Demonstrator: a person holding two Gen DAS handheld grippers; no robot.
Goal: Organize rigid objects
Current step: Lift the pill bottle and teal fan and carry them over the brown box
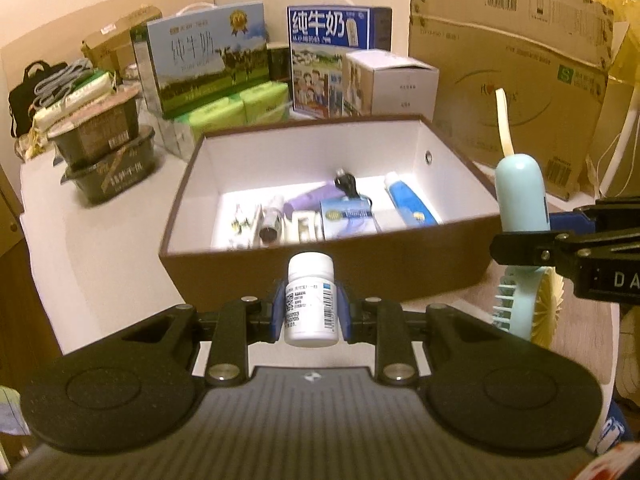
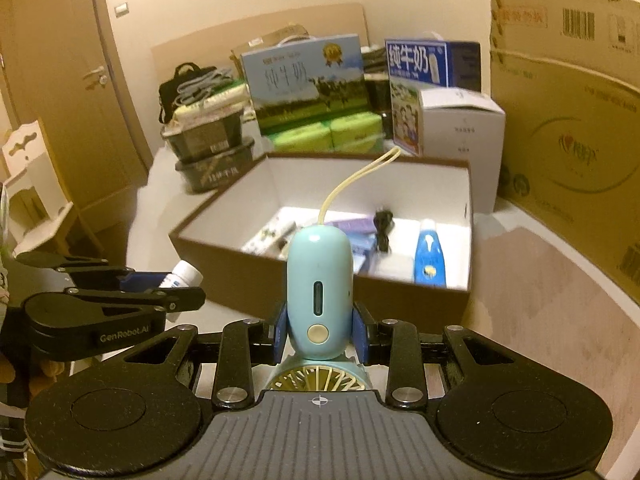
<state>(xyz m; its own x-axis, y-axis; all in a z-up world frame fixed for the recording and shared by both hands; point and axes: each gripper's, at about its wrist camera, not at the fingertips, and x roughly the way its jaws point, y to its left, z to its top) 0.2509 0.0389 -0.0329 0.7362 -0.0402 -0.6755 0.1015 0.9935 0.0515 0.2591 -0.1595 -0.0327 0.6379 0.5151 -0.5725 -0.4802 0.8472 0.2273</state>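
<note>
The left gripper is clamping a white plastic pill bottle, and the right gripper is pinching a pale-blue handheld fan; both are hovering just before the brown open cardboard box, likely for depositing.

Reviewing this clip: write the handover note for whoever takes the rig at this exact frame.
Left gripper: shut on the white pill bottle, held upright, short of the near wall of the brown storage box.
Right gripper: shut on the light blue handheld fan, gripped by its handle, fan head toward the camera, strap dangling.
Done: the box already holds a blue-and-white tube, a purple item, a black plug and small cartons.
Left: place the bottle and the fan in the box; neither is above its opening yet.
</note>
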